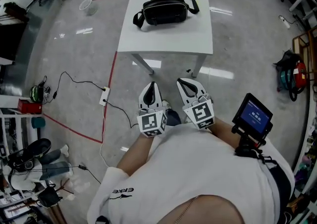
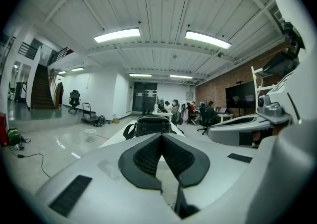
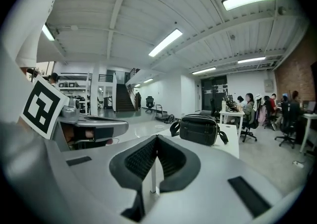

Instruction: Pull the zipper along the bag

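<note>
— How many bags are on the table?
— One. A black shoulder bag (image 1: pixel 165 10) lies at the top centre of the head view on the single white table (image 1: pixel 171 39), with its strap looping out at both ends. Its zipper is too small to make out.
— And the grippers?
— Two, side by side at mid-frame, below the table's near edge and well apart from the bag. The left gripper (image 1: pixel 151 87) has its jaws pressed together with nothing between them. The right gripper (image 1: pixel 185 83) is likewise clenched and empty. Each carries one marker cube (image 1: pixel 151 122).
— Do the gripper views show it?
— Both do, just above the closed tips.
— Anything else?
— One small screen (image 1: pixel 252 115) at lower right, and one white power strip (image 1: pixel 104 95) on the floor at left.
</note>
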